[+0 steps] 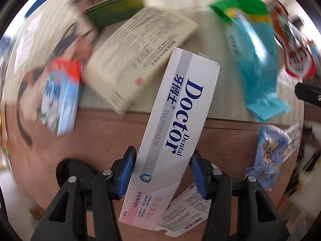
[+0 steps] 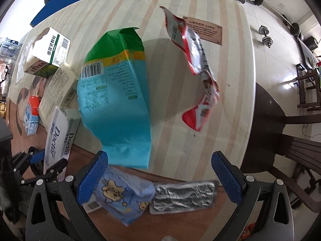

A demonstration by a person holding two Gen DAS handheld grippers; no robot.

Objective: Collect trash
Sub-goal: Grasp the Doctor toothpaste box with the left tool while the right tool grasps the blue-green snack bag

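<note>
Because the trash is strewn across one end of the striped tabletop, both grippers point down over it, each working its own patch. The biggest piece is the blue-and-green bag, lying flat and emptied with its barcode side up, just ahead of the right gripper. That gripper's blue pads stand wide apart and grip nothing; I judge it is held open like that so it can drop over whatever it takes next. Beside the bag lies the torn red-and-white wrapper, crumpled and partly lifted off the surface, so it would likely be easy to pinch.

To the left of these sit the cream box and the green-and-white box, the second with its top torn open, which marks it as waste too. The toothpaste box is the one being collected now: the left gripper has closed on it, a pad pressed to each long side near its lower end. Gripped across the narrow width, the long box sticks out forward between the fingers. Smaller still are the light blue cartoon packet and the foil blister sheet, lying between the right gripper's pads on the brown surface, and a small blue-and-orange carton further off.
</note>
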